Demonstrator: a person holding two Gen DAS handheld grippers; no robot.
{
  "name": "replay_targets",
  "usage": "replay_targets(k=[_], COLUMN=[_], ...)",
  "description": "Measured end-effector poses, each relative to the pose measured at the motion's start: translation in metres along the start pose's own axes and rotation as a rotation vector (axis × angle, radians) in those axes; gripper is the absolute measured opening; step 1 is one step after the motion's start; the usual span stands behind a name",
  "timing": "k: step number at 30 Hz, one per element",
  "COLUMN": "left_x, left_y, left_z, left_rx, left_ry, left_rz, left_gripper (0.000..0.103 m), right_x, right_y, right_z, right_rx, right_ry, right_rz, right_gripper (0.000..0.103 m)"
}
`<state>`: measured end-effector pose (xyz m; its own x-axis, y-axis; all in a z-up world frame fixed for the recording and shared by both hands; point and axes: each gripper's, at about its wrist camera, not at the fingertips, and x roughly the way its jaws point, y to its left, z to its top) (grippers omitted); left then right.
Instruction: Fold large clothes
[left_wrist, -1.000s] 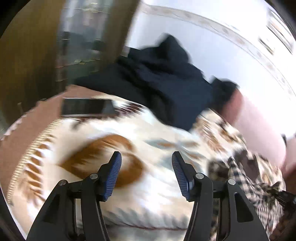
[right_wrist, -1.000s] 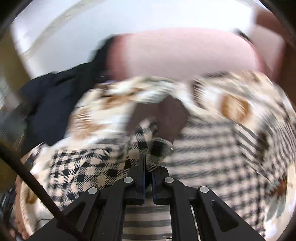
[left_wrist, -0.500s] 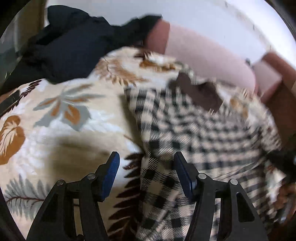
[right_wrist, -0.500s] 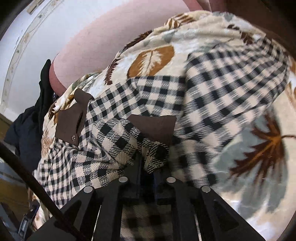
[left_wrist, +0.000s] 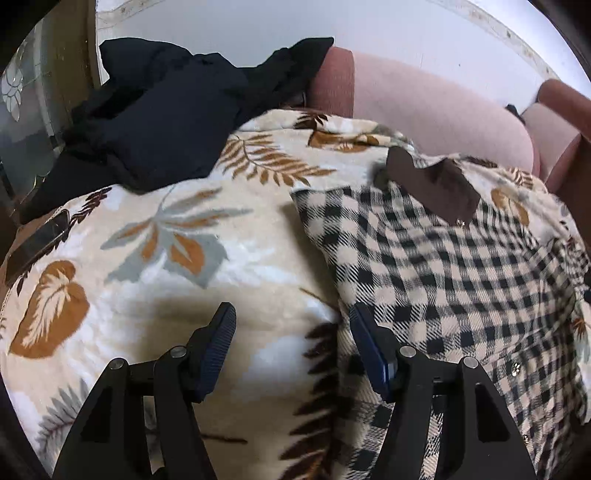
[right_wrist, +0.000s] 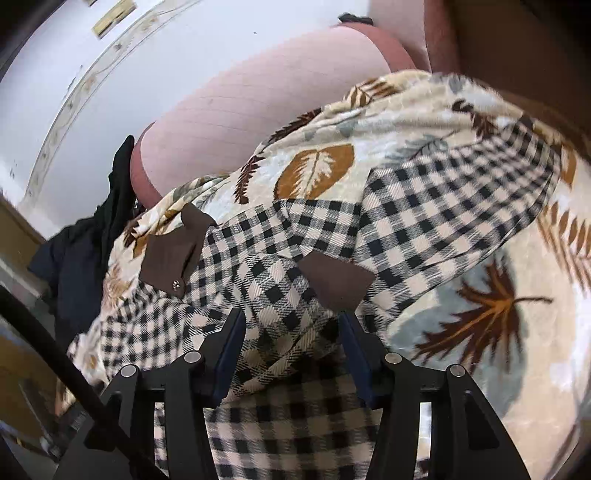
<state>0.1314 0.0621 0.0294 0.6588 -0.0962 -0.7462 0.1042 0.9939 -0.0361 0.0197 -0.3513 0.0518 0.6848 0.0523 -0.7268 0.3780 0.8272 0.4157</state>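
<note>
Across the leaf-print blanket (left_wrist: 177, 236) lies the checked shirt (left_wrist: 461, 280), nearer the right claw (right_wrist: 291, 343). Both claws gape empty; left claw (left_wrist: 291, 332) seems beside its edge.

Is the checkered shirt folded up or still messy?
Partly folded: a sleeve with a brown cuff lies across the checkered shirt, rumpled.

No readable text, labels, brands or numbers in either view. Checked shirt (right_wrist: 424, 221): plain check and brown patches only. Leaf blanket (left_wrist: 184, 266): pattern only. Phone (left_wrist: 35, 240): dark screen, nothing legible. Wall border too blurred to read.
</note>
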Motion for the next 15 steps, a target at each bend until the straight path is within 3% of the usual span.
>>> replay_targets(k=[3, 7, 8, 9, 11, 15], left_x=[0.008, 0.036, 0.043, 0.047, 0.049, 0.026], left_y=[0.011, 0.008, 0.005, 0.002, -0.001, 0.039], left_z=[0.005, 0.010, 0.011, 0.011, 0.014, 0.033], left_rx=[-0.056, -0.092, -0.085, -0.082, -0.083, -0.185], left_ry=[0.007, 0.088, 0.112, 0.134, 0.175, 0.097], left_rz=[-0.023, -0.083, -0.094, -0.114, -0.132, -0.075], left_gripper=[0.078, 0.078, 0.065, 0.030, 0.000, 0.000], right_x=[-0.005, -0.003, -0.002, -0.001, -0.001, -0.006], right_y=[-0.004, -0.001, 0.001, 0.002, 0.003, 0.003], right_z=[-0.002, -0.008, -0.010, -0.012, -0.012, -0.005], right_rx=[-0.012, -0.067, -0.081, -0.088, -0.090, -0.079], right_ry=[-0.007, -0.005, -0.003, 0.001, 0.005, -0.018], right_rz=[-0.001, -0.037, -0.045, -0.045, -0.036, -0.028], right_gripper=[0.059, 0.059, 0.059, 0.059, 0.059, 0.059])
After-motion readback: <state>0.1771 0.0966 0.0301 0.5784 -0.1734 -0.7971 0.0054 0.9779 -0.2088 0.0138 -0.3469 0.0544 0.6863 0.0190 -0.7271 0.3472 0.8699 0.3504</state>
